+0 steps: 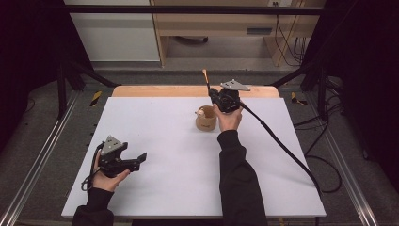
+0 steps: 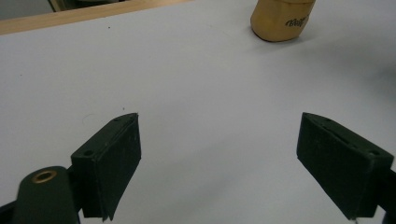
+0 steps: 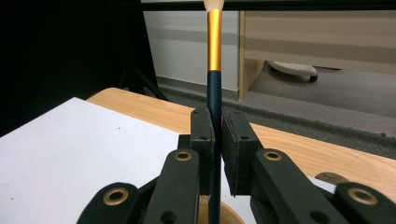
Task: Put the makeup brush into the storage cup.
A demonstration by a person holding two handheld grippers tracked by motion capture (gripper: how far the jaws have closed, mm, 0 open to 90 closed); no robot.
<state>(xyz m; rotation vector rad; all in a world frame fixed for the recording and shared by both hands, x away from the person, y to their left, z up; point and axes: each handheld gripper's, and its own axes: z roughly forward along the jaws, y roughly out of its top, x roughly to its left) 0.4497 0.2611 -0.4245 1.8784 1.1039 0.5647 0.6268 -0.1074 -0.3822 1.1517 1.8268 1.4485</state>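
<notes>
A brush [image 3: 214, 70] with a dark handle, a gold ferrule and pale bristles is held upright between the jaws of the right gripper [image 3: 216, 140], which are closed tight on its handle. In the high view the brush [image 1: 205, 81] is seen rising above that gripper [image 1: 217, 94], tilted slightly leftward, over the far middle of the surface [image 1: 179, 155]. Just below the gripper a tan cup [image 1: 206, 118] stands on the white surface, and its rim [image 3: 219, 214] is glimpsed beneath the jaws in the right gripper view. The lower end of the brush is hidden behind the gripper, so it cannot be told whether it reaches into the cup. The right hand [image 1: 229, 117] is wrapped around the gripper body, just beside the cup.

The left gripper [image 1: 141, 157] is held near the left front of the surface, well apart from the cup, pointing rightward. Its jaws are spread wide, with nothing between them. In the left gripper view the gripper [image 2: 219, 154] hangs over bare white surface [image 2: 187, 79], and the cup [image 2: 280, 21], bearing dark lettering, is seen ahead at the upper right. A wooden edge [image 1: 188, 91] is shown along the far side of the surface.
</notes>
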